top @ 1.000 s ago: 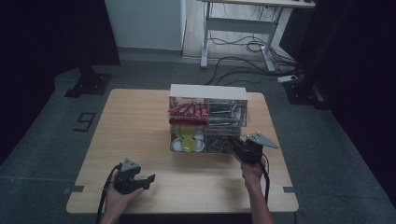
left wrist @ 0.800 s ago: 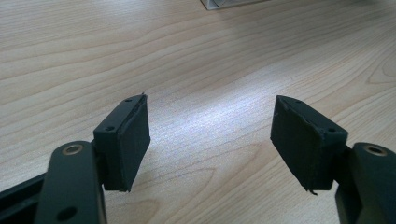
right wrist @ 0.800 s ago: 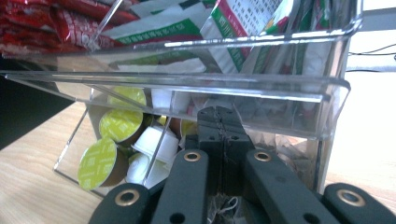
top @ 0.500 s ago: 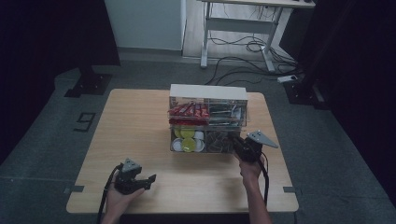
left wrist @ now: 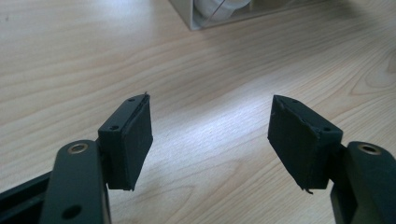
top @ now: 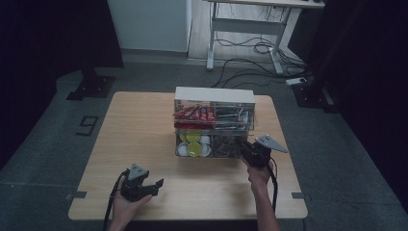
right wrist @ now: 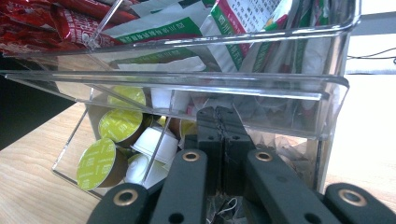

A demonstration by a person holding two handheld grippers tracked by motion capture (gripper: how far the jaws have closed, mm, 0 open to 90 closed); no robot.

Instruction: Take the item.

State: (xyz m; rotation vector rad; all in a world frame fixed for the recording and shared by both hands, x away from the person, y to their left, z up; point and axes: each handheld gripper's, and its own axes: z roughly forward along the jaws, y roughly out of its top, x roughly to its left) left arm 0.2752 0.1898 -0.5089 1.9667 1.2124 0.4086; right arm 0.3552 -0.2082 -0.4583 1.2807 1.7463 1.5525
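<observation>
A clear two-tier organizer (top: 214, 96) stands mid-table. Its upper tier holds red packets (top: 192, 114) and green-and-white sachets (right wrist: 224, 28). Below are yellow-green and white pods (top: 193, 149) on the left and tea bags (top: 223, 144) on the right. My right gripper (top: 243, 147) reaches into the lower right compartment. In the right gripper view the right gripper (right wrist: 218, 116) has its pads pressed together, with nothing visible between them; pods (right wrist: 95, 163) lie to its left. My left gripper (top: 156, 185) rests near the table's front left. In its own view the left gripper (left wrist: 210, 135) is open over bare wood.
The wooden table (top: 139, 130) has free room to the left of and in front of the organizer. The organizer's near corner (left wrist: 196, 21) lies beyond the left jaws. On the floor behind are a desk frame (top: 240, 29) and cables (top: 255, 72).
</observation>
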